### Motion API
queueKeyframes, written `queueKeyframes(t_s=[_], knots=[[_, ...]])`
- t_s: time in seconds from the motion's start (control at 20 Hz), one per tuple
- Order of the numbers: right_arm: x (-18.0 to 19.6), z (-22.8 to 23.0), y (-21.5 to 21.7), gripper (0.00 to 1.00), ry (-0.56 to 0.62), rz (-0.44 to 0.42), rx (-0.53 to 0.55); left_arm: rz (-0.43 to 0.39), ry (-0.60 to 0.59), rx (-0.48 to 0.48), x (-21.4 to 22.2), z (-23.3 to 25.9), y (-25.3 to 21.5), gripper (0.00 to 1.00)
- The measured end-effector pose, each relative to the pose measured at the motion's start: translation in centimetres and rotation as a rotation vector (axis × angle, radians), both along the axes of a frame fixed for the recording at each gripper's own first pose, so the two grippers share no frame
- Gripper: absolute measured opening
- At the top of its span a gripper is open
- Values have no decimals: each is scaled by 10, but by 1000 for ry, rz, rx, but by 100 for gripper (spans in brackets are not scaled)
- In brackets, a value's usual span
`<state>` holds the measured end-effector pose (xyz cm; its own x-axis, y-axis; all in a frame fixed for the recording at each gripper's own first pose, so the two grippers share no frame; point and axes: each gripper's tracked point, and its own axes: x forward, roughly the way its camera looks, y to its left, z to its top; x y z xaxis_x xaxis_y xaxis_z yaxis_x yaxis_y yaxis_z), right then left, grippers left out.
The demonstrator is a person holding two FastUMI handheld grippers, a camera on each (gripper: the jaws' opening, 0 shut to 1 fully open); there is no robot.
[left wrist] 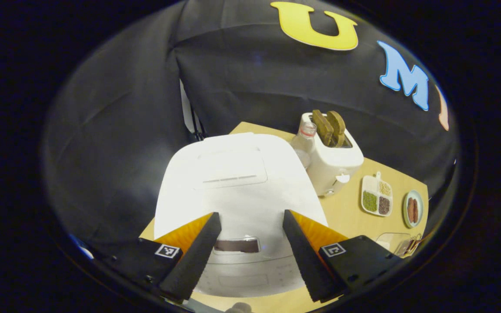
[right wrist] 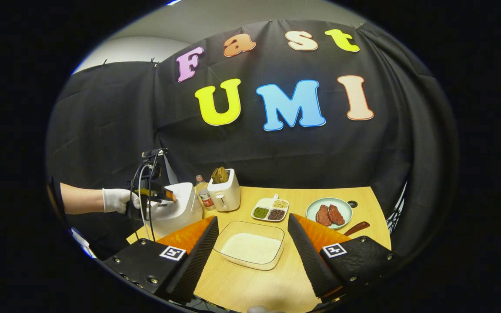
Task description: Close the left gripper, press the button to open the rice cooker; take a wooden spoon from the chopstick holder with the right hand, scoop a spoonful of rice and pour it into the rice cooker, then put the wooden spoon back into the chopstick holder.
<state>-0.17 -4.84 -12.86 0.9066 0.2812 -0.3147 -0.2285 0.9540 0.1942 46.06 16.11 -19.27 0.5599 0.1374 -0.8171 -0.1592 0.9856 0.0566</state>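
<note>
The white rice cooker (left wrist: 237, 191) stands with its lid down, right under my left gripper (left wrist: 250, 230). That gripper is open, its fingers spread above the cooker's front with the dark button panel (left wrist: 236, 246) between them. From the right gripper view the cooker (right wrist: 178, 208) sits at the table's left, with a gloved hand (right wrist: 115, 200) holding the left gripper over it. My right gripper (right wrist: 252, 232) is open above a clear dish of white rice (right wrist: 250, 247). A brown wooden spoon handle (right wrist: 356, 228) shows past the right finger.
A white toaster (right wrist: 226, 194) with bread and a bottle (right wrist: 202, 193) stand behind the cooker. A divided tray of beans (right wrist: 270, 210) and a plate of meat (right wrist: 329, 213) lie mid-table on the wooden table (right wrist: 250, 282). Black cloth walls surround the table.
</note>
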Motion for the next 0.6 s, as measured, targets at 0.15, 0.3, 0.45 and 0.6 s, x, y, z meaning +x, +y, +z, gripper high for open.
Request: queueKeyframes(t_s=[0.15, 0.3, 0.45, 0.6], knots=[[-6, -2, 5, 98, 13, 8, 15, 2, -25, 1, 3, 4, -3, 100], [-5, -1, 3, 98, 11, -3, -8, -20, -22, -23, -1, 5, -6, 100], [-4, 12, 0, 98, -27, -23, -24, -27, -102, -20, 0, 19, -4, 100], [-2, 33, -7, 98, -93, -56, -53, -93, -260, -4, -11, 80, -16, 98]])
